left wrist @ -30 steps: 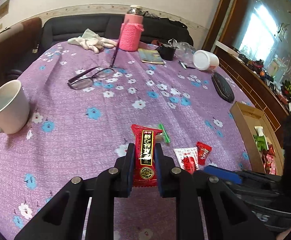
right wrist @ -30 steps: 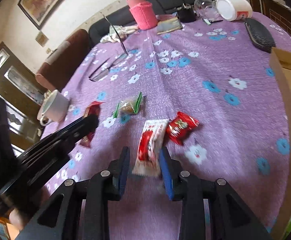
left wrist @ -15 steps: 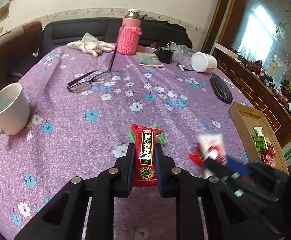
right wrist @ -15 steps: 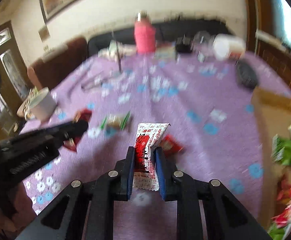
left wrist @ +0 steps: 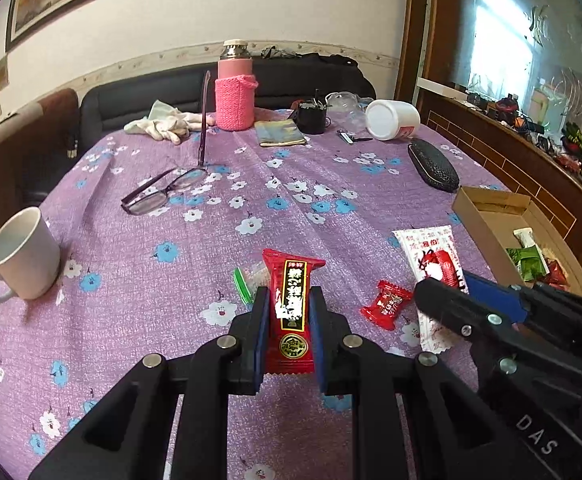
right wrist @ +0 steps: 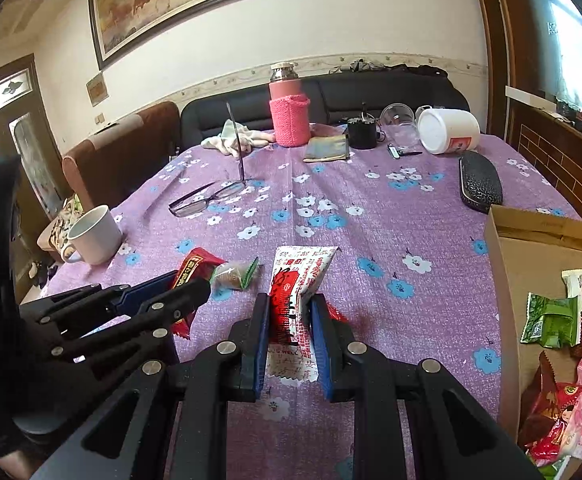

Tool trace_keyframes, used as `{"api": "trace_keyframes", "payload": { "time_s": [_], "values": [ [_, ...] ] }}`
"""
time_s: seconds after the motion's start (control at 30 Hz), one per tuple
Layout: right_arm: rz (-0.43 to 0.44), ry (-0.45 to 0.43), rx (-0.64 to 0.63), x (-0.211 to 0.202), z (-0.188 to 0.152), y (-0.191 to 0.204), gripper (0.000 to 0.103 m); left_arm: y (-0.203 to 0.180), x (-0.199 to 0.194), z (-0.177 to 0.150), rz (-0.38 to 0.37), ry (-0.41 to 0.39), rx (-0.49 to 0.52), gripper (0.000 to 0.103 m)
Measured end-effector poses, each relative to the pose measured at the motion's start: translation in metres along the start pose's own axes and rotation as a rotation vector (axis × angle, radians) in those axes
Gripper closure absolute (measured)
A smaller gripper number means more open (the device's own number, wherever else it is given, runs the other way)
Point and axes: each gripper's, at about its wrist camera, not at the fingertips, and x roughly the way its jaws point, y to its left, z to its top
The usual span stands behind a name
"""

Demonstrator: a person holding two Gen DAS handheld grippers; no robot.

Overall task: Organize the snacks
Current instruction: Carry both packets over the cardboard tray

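My left gripper (left wrist: 289, 300) is shut on a red snack bar with a black and gold label (left wrist: 292, 300), held above the purple cloth. My right gripper (right wrist: 291, 306) is shut on a white and red snack packet (right wrist: 297, 280), lifted off the table. The right gripper (left wrist: 447, 300) with its white packet (left wrist: 431, 256) also shows at the right of the left wrist view. A small red candy (left wrist: 387, 308) and a clear, green-edged snack (right wrist: 235, 274) lie on the cloth. The cardboard box (right wrist: 503, 264) at the right holds several snacks.
A white mug (left wrist: 25, 258) stands at the left edge. Glasses (left wrist: 163, 192), a black case (left wrist: 433, 164), a pink-sleeved flask (left wrist: 235, 88), gloves (left wrist: 163, 124), a tipped white jar (left wrist: 393, 120), a small black pot (left wrist: 311, 118) and a notebook (left wrist: 281, 134) fill the far half of the table.
My right gripper closed on the white and red packet and lifted it off the cloth. The left gripper, still holding the red bar, drifted a little over the table.
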Motion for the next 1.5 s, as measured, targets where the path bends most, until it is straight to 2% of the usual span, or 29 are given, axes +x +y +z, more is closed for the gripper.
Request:
{"api": "trace_keyframes", "payload": {
  "time_s": [0.57, 1.0, 1.23, 1.5],
  "values": [
    [-0.01, 0.002, 0.049, 0.0, 0.002, -0.012, 0.081, -0.009, -0.01, -0.001, 0.054, -0.064, 0.051, 0.085],
    [-0.011, -0.01, 0.09, -0.007, 0.004, -0.022, 0.081, -0.009, -0.012, 0.0, 0.052, -0.077, 0.058, 0.085],
    [-0.049, -0.039, 0.201, -0.031, -0.002, -0.053, 0.081, -0.009, -0.018, 0.0, 0.016, -0.085, 0.055, 0.085],
    [-0.169, -0.113, 0.311, -0.08, -0.034, -0.107, 0.081, -0.024, -0.025, -0.002, -0.03, -0.104, 0.092, 0.085]
  ]
}}
